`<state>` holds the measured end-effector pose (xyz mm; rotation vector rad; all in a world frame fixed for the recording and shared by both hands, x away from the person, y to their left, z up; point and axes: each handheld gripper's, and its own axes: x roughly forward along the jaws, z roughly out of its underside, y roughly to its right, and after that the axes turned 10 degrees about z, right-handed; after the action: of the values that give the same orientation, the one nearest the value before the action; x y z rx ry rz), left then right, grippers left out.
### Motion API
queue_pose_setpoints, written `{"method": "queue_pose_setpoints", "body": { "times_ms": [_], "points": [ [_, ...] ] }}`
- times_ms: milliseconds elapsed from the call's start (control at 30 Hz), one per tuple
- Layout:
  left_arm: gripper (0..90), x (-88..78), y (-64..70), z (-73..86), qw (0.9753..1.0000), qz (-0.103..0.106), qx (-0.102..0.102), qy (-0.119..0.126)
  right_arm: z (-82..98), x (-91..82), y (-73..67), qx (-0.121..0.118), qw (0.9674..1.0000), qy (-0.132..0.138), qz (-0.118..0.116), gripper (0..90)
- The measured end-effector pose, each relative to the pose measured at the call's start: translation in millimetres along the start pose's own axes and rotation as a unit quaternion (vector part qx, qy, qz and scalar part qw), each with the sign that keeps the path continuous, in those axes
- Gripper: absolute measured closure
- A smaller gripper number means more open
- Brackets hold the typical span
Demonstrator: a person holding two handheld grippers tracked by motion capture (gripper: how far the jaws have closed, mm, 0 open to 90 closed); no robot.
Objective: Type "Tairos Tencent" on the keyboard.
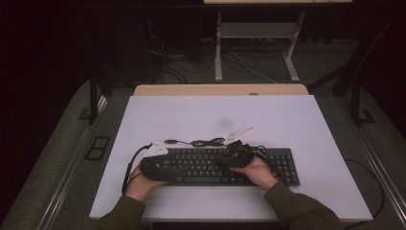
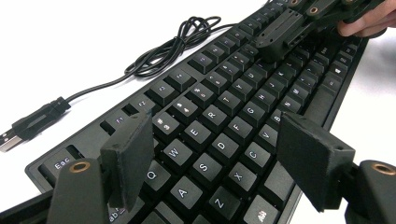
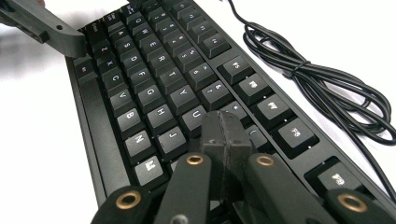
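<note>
A black keyboard (image 1: 225,166) lies across the lower middle of the high view on the white table (image 1: 201,120), its long side running left to right. Its cable (image 1: 201,142) sits in a loose coil on the table just above the keyboard's top edge, with the plug (image 2: 28,126) at the left of the left tool view. The left tool (image 1: 155,165) sits over the keyboard's left end, held by the left hand (image 1: 143,184) at the lower left of centre. In its own view its jaws stand apart above the left letter keys, with nothing between the pads (image 2: 128,156). The right tool (image 1: 239,155) sits over the middle of the keyboard, held by the right hand (image 1: 258,171). In its own view the two jaws are pressed together with nothing between them, the closed tip (image 3: 224,133) low over the keys near J, U and I; whether it touches a key cannot be told.
</note>
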<state>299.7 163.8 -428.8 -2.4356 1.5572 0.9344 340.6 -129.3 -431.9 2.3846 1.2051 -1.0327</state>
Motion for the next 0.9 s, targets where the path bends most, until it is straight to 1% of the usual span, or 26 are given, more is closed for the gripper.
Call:
{"method": "queue_pose_setpoints", "body": {
  "times_ms": [133, 267, 333, 467, 667, 767, 833, 900],
  "points": [
    [27.0, 0.0, 0.0, 0.1, 1.0, 0.0, -0.002, 0.001, 0.0, -0.6, 0.2, 0.002, 1.0, 0.006, -0.003, 89.0],
    [27.0, 0.1, -0.2, 0.2, 1.0, 0.0, -0.002, 0.001, -0.2, -2.3, 1.4, 0.002, 0.9999, 0.012, -0.006, 85.3],
    [27.1, -0.2, -0.4, 0.2, 1.0, 0.0, -0.003, 0.002, -0.3, -3.5, 2.0, 0.006, 0.9998, 0.018, -0.01, 82.5],
    [27.4, 0.1, -0.4, 0.3, 1.0, 0.0, -0.002, 0.001, -0.5, -6.2, 3.6, 0.009, 0.9994, 0.029, -0.017, 74.2],
    [28.9, -0.1, -0.5, 0.1, 1.0, 0.0, -0.002, 0.002, -0.3, -9.2, 5.0, 0.01, 0.9986, 0.042, -0.032, 57.0],
    [30.8, 0.0, -0.5, 0.0, 1.0, 0.0, -0.002, 0.002, 0.2, -9.7, 5.7, 0.012, 0.9983, 0.043, -0.038, 48.9],
    [32.8, 0.2, -0.5, -0.1, 1.0, 0.001, -0.002, 0.001, 0.7, -9.8, 5.6, 0.011, 0.9984, 0.045, -0.032, 42.6],
    [35.4, 0.8, -0.3, -0.3, 1.0, 0.0, -0.003, -0.001, 1.5, -10.5, 5.2, 0.009, 0.9983, 0.053, -0.023, 40.2]
  ]
}}
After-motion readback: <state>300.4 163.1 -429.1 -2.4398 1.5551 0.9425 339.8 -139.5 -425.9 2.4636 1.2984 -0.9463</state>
